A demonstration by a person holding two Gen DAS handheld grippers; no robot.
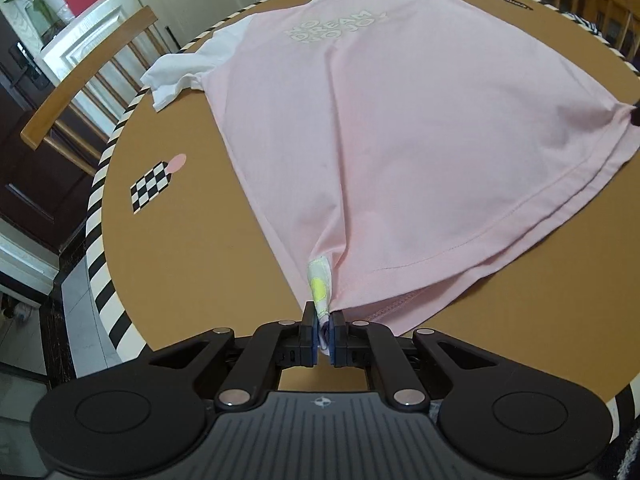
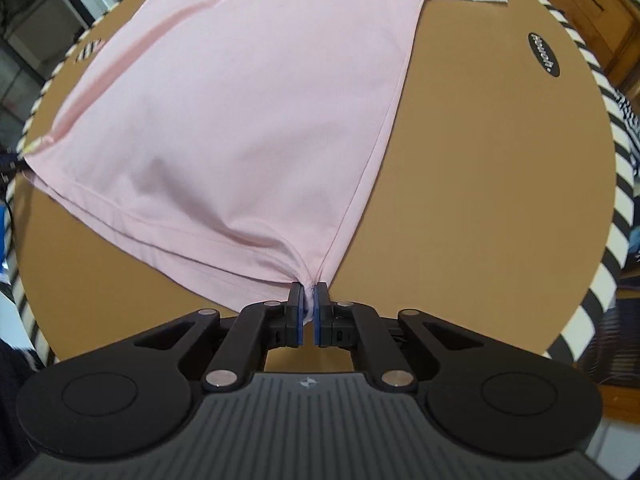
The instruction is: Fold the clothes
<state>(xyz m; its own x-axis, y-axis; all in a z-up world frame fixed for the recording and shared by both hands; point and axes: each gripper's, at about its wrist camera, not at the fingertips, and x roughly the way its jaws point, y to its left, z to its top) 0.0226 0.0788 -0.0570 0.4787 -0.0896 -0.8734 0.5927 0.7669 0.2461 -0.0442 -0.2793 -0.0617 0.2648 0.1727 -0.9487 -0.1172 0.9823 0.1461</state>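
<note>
On the round brown desk (image 1: 192, 208) the pink shirt (image 1: 360, 128) lay spread flat, its white sleeves (image 1: 180, 76) toward the far edge and its white lettering (image 1: 336, 28) near the collar end. My left gripper (image 1: 325, 320) had its jaws clenched on the near hem corner, where a small patterned tag (image 1: 318, 286) with a yellow spot ran up from the pads. My right gripper (image 2: 307, 296) had its jaws clenched on the other hem corner, the cloth bunched into folds that fanned away from the pinch. Between the two corners the hem (image 2: 132, 220) lay stretched just off the desk. A checkered sticker (image 1: 154, 184) sat on the desk left of the shirt, a black oval label (image 2: 544, 54) to its right. A wooden chair (image 1: 84, 80) stood beyond the striped rim (image 1: 94, 216).
</note>
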